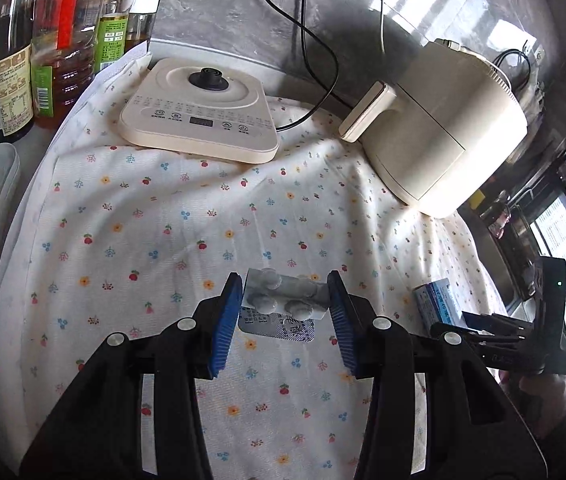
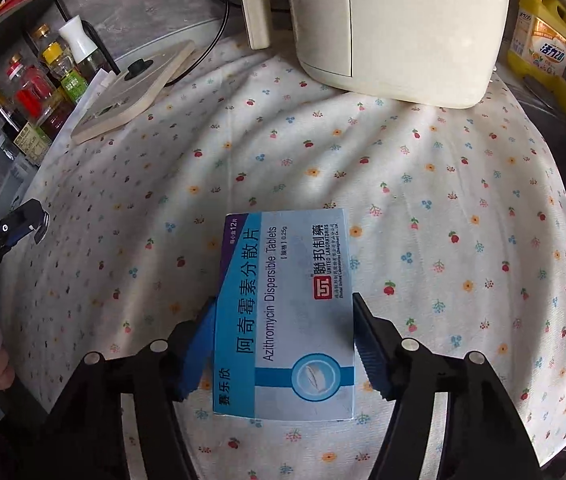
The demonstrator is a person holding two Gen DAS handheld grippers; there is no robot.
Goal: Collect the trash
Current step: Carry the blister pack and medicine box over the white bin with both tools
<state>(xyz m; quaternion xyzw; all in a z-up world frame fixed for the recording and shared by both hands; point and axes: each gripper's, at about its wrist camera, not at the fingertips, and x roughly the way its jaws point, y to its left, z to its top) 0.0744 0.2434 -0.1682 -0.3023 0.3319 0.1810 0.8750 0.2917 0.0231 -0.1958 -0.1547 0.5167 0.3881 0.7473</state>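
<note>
Matt floral cloth (image 2: 443,200), glossy cardboard box (image 2: 283,320)

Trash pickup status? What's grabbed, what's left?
Done: nothing visibly binned; no bin in view. In hand: left gripper clamps a blister pack; right gripper straddles the tablet box, contact uncertain. Left: a second blister strip on the floral cloth.

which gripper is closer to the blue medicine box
Right. The right gripper straddles the medicine box, its pads at both sides. The left gripper is off to one side, shut on a blister pack.
</note>
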